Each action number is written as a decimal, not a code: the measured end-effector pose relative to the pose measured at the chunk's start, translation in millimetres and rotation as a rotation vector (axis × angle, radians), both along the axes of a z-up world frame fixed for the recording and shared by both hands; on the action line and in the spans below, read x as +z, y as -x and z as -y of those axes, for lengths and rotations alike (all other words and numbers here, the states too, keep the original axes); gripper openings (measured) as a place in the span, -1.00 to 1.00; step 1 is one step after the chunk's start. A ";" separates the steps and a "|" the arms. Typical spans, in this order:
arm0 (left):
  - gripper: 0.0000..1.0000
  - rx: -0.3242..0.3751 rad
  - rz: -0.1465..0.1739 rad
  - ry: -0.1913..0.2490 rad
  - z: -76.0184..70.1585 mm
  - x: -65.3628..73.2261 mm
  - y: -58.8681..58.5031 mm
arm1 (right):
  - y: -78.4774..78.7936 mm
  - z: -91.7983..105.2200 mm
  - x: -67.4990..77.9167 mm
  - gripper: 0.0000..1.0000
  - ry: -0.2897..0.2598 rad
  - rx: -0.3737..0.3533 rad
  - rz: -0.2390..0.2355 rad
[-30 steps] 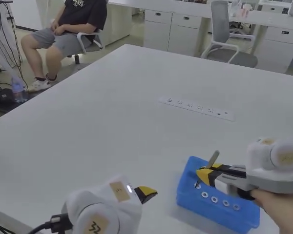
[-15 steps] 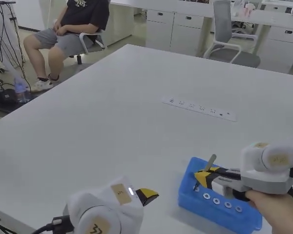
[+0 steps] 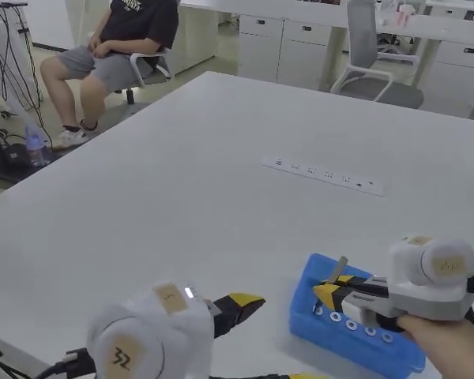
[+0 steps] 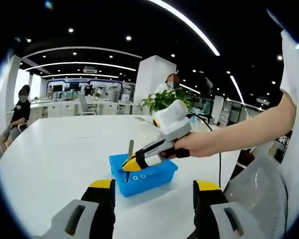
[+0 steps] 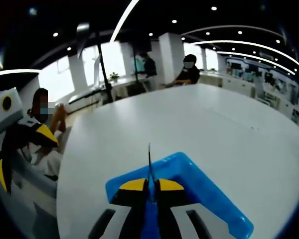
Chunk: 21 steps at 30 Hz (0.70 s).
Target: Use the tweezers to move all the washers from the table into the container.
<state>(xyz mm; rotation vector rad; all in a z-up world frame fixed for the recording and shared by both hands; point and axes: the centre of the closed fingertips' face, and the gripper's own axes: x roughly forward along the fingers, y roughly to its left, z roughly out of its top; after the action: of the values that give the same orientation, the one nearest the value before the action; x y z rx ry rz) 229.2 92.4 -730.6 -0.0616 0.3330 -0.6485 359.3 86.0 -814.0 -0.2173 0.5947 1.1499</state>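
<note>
- Over the blue container [image 3: 302,294], our right gripper [image 3: 324,294] has dipped lower, jaws pinching the tweezers [image 3: 340,267].
- Washers [image 3: 352,324] lie inside the container.
- Beside the container, our left gripper [image 4: 154,185] gapes, empty.

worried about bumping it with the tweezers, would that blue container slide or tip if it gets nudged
The blue container looks low, wide and flat-bottomed, so it probably won't tip. It seems to be thin plastic holding only a few washers on a smooth table, so it would likely slide easily if nudged.
</note>
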 end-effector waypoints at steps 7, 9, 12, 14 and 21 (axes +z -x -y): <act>0.10 0.008 -0.029 0.085 -6.8 4.1 -2.2 | 6.4 3.0 18.1 -0.91 0.016 0.033 0.066; 0.06 0.010 -0.042 0.124 -7.7 6.6 -2.5 | 9.7 5.4 25.3 -0.91 0.024 0.053 0.088; -0.02 0.010 -0.054 0.164 -12.0 9.8 -4.3 | 17.0 9.3 34.3 -0.91 0.036 0.084 0.115; -0.10 -0.005 -0.053 0.171 -12.8 12.8 -4.3 | 25.6 12.7 42.6 -0.91 0.039 0.107 0.134; -0.33 -0.083 -0.032 0.132 -11.3 23.8 -4.0 | 55.4 22.6 67.2 -0.92 0.014 0.147 0.151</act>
<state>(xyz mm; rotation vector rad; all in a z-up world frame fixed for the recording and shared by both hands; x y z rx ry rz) 233.2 103.7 -706.8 -0.1851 0.3247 -0.7520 303.9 63.4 -746.8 -0.3618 0.4591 1.2590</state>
